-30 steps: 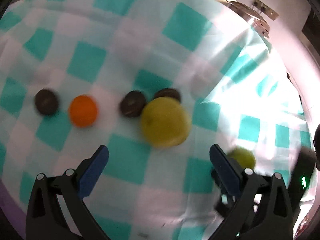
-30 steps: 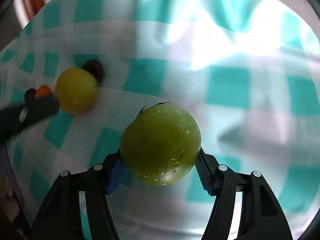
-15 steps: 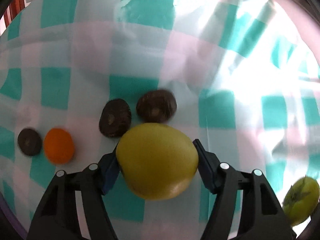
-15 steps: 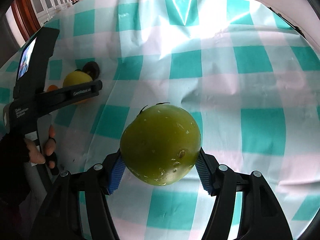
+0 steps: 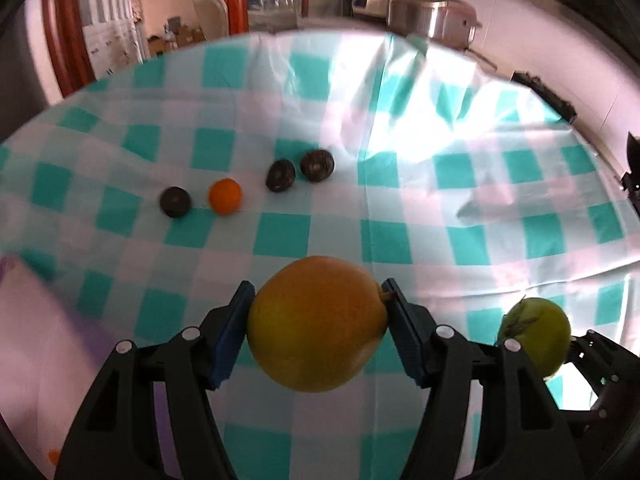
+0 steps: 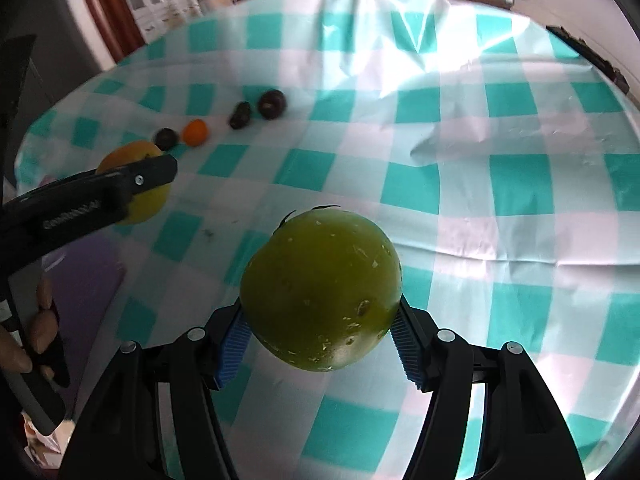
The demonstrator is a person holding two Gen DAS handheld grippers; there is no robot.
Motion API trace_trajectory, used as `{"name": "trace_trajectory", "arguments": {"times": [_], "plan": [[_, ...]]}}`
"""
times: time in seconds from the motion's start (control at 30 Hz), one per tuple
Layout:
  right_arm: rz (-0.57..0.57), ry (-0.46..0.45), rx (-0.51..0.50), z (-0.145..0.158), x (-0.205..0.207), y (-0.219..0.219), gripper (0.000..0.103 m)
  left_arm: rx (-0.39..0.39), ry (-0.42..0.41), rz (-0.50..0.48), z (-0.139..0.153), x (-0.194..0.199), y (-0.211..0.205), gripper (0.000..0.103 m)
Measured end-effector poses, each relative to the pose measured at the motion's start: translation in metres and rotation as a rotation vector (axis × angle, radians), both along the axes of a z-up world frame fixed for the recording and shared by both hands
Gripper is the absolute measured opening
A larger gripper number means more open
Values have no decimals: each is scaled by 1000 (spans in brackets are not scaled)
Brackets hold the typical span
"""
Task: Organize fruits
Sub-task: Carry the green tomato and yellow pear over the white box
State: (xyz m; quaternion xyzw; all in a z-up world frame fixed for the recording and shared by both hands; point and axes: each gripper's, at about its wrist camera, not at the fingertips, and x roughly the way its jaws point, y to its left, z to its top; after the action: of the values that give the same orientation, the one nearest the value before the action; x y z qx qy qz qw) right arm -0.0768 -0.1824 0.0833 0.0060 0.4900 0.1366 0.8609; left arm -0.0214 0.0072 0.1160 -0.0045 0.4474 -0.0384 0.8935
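Note:
My left gripper is shut on a large yellow-orange fruit and holds it above the checked cloth. My right gripper is shut on a green fruit, also lifted; it shows in the left wrist view at the lower right. On the cloth lie a small orange and three dark round fruits in a row. In the right wrist view the left gripper with the yellow fruit is at the left.
The table wears a teal and white checked cloth with creases. A purple board or tray lies at the near left edge. Metal pots stand beyond the table's far edge. A bare hand holds the left gripper.
My left gripper closed on the yellow fruit and lifted it back from the row of small fruits. My right gripper kept its hold on the green fruit and rose higher.

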Motion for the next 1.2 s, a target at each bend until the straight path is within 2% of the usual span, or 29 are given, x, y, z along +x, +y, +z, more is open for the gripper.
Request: {"name": "trace_trajectory", "arguments": {"times": [0.07, 0.33, 0.57, 0.87, 1.2], "plan": [[16, -20, 11, 9, -15, -3, 62, 10, -26, 14, 16, -26, -2, 65], [105, -106, 27, 38, -62, -8, 62, 34, -63, 16, 34, -111, -22, 65], [157, -194, 43, 71, -84, -6, 62, 53, -116, 40, 53, -155, -25, 65], [245, -242, 58, 89, -121, 11, 62, 74, -174, 119, 76, -210, -7, 65], [340, -253, 74, 97, -149, 57, 62, 90, -176, 225, 87, -256, 37, 65]]}}
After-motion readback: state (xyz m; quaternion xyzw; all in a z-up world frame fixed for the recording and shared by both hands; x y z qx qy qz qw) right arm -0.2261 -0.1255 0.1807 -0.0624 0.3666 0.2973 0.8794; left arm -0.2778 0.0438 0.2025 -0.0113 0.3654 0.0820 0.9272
